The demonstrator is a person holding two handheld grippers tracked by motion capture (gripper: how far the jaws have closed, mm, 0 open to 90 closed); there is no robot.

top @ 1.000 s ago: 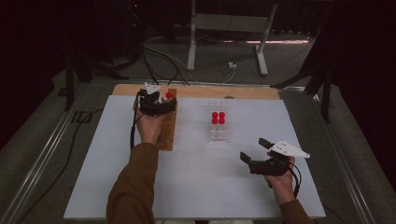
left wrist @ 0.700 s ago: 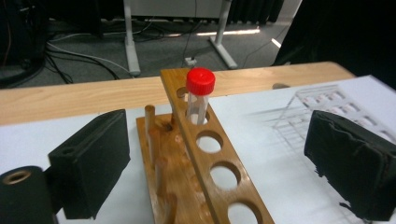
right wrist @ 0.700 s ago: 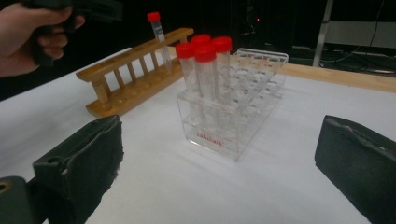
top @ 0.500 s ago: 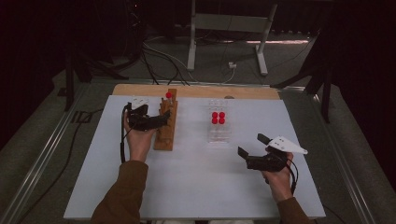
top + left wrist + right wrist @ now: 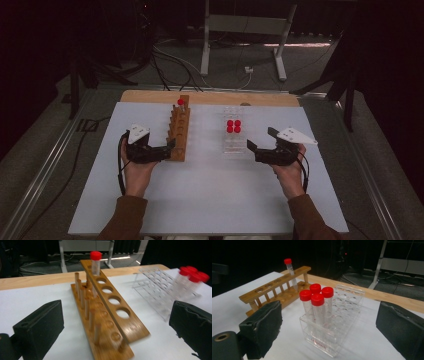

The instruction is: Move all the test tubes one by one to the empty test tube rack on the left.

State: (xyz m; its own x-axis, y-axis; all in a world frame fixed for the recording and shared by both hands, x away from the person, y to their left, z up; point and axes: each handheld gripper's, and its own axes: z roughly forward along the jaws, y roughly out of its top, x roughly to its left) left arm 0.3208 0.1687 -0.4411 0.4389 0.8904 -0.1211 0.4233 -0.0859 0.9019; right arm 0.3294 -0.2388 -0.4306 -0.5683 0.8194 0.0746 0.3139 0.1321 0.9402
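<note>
Four capped tubes (image 5: 315, 302) stand clustered in the clear rack (image 5: 337, 322), right of the wooden rack (image 5: 179, 131), which already holds one tube (image 5: 181, 104). They look light, stiff, slick plastic, best pinched just below the cap. The right tool (image 5: 257, 142), empty, its jaws just narrowing slightly, points level at them. The left tool (image 5: 170, 145), empty and newly spread wide, rests beside the wooden rack's near end.
</note>
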